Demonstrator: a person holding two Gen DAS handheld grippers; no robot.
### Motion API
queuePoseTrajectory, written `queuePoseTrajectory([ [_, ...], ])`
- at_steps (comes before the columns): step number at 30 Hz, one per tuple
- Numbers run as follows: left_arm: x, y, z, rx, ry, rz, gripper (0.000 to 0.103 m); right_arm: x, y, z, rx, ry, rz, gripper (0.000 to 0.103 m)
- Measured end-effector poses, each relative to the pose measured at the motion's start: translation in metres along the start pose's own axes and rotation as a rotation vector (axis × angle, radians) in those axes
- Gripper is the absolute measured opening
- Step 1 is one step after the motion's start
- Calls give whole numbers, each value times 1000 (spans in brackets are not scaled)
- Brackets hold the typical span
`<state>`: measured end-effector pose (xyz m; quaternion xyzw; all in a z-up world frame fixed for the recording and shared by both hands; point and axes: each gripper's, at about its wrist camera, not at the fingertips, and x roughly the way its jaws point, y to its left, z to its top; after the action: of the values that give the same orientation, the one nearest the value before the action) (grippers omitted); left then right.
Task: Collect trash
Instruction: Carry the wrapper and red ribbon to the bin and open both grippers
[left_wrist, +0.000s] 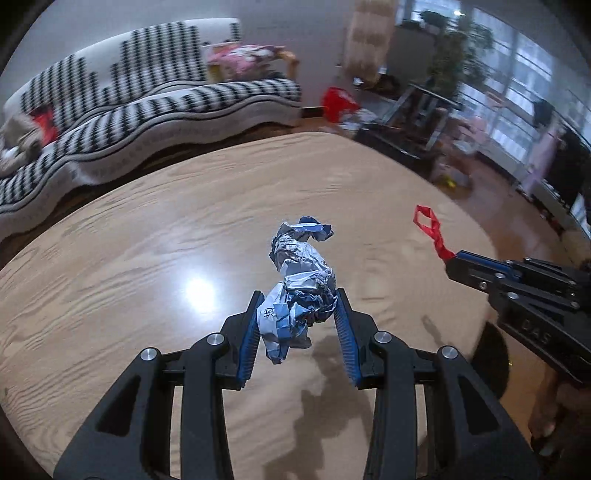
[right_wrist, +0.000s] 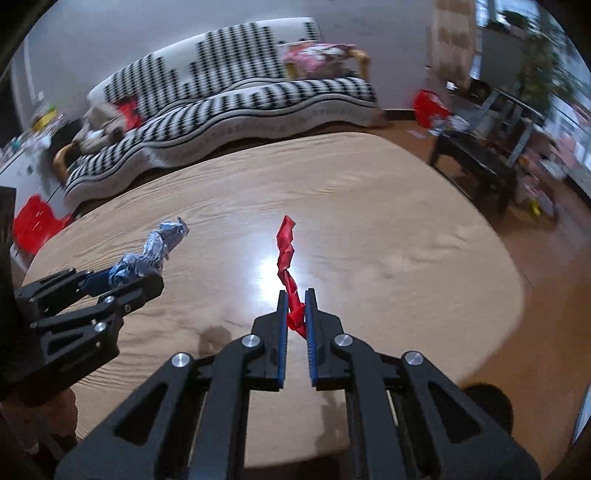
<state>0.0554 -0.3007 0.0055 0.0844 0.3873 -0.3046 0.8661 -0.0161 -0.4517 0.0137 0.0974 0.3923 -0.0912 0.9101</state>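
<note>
Wooden tabletop (left_wrist: 147, 240) lies bare below; my left gripper (left_wrist: 299, 314) clamps the crumpled wrapper (left_wrist: 301, 280), my right gripper (right_wrist: 295, 314), at three o'clock, pinches the red strip (right_wrist: 287, 254). I should keep both squeezes firm until reaching a bin.
</note>
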Motion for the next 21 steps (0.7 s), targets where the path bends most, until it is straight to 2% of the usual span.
queuePoseTrajectory([
  [8,16,-109,-6,133,13,-131,38,-49,-102,-46,151,-9,-141,10],
  [14,25,-183,-23,229,30,-236,38,-83,-172,-86,291,-5,-235,10],
  [21,44,-249,-43,284,85,-343,38,-93,-227,-127,419,84,-311,10],
])
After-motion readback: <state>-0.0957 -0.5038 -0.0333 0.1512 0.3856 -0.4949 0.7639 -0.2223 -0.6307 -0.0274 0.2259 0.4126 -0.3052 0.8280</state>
